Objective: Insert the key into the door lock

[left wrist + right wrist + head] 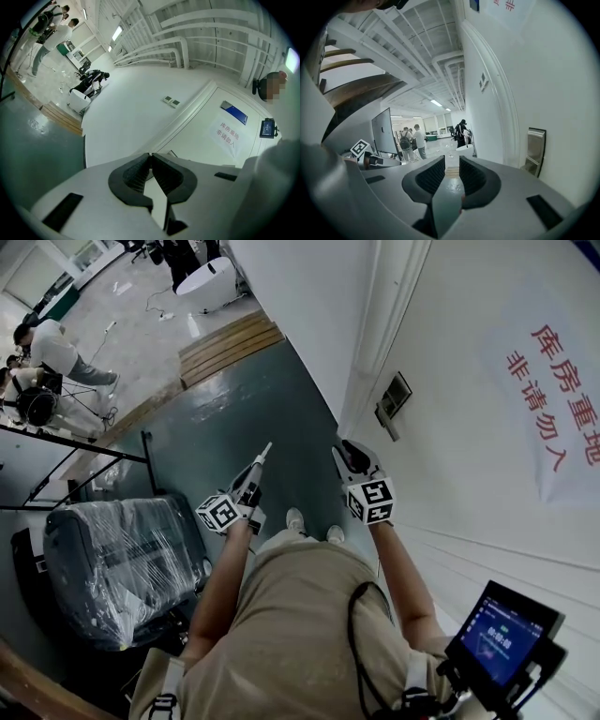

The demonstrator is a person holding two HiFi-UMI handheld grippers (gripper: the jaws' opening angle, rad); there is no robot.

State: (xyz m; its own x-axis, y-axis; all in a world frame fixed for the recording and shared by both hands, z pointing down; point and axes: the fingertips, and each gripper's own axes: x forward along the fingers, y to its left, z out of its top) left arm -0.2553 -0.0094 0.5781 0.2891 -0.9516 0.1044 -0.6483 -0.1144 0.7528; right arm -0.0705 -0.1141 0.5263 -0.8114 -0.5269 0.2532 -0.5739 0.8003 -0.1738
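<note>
The white door (450, 343) fills the right side of the head view, and its metal lock plate (394, 399) sits near the edge by the frame. The plate is taller than it is wide, so its long axis runs up the door. A paper sign (553, 399) with red characters hangs on the same face, well away from the lock plate towards the middle of the door.

The right gripper (446, 163) is the nearer of the two to the lock plate. Its jaws stand a little apart with only floor showing between the pads, so it grips nothing. In the right gripper view the lock plate lies ahead and off to the right of the jaws. The gripper points along the door rather than at it, so it would probably have to swing right to face the plate.

The left gripper (150, 156) is farther from the lock plate, on the side away from the door. Its jaws are pressed together at the tips, with nothing visible between them.

No key shows in any view, so where it is cannot be told.
</note>
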